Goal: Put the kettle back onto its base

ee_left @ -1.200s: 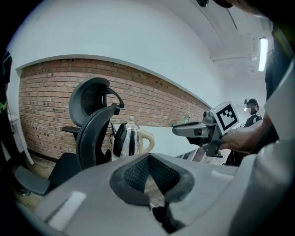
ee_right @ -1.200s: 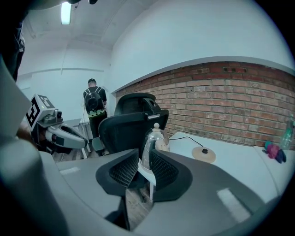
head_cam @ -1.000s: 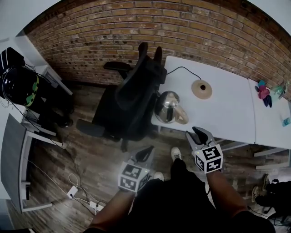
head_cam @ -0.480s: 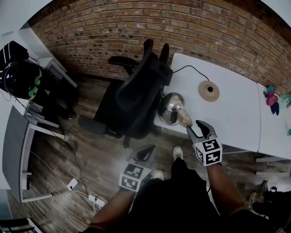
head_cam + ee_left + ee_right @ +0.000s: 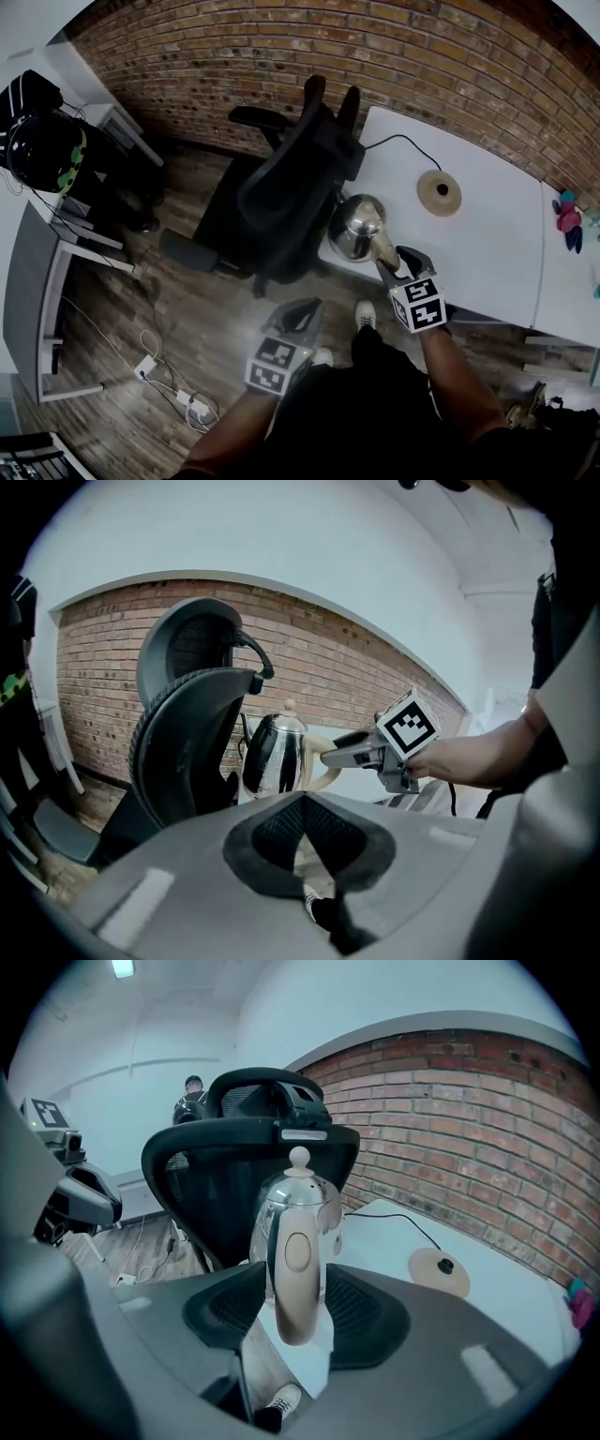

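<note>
A shiny steel kettle (image 5: 356, 230) with a beige handle (image 5: 295, 1279) stands at the near left corner of the white table (image 5: 487, 253). Its round beige base (image 5: 439, 193), with a black cord, lies further back on the table, also in the right gripper view (image 5: 439, 1271). My right gripper (image 5: 401, 262) is open, its jaws on either side of the handle (image 5: 292, 1309). My left gripper (image 5: 298, 317) hangs low over the floor, shut and holding nothing (image 5: 302, 832). The left gripper view shows the kettle (image 5: 272, 752) and my right gripper (image 5: 361, 752) at its handle.
A black office chair (image 5: 281, 197) stands right against the table's left edge beside the kettle. Small coloured items (image 5: 568, 223) lie at the table's far right. A brick wall runs behind. A desk (image 5: 56, 253) and floor cables (image 5: 169, 384) are on the left.
My right gripper has moved forward and up to the table corner until its jaws straddle the kettle handle. The left gripper has stayed low.
</note>
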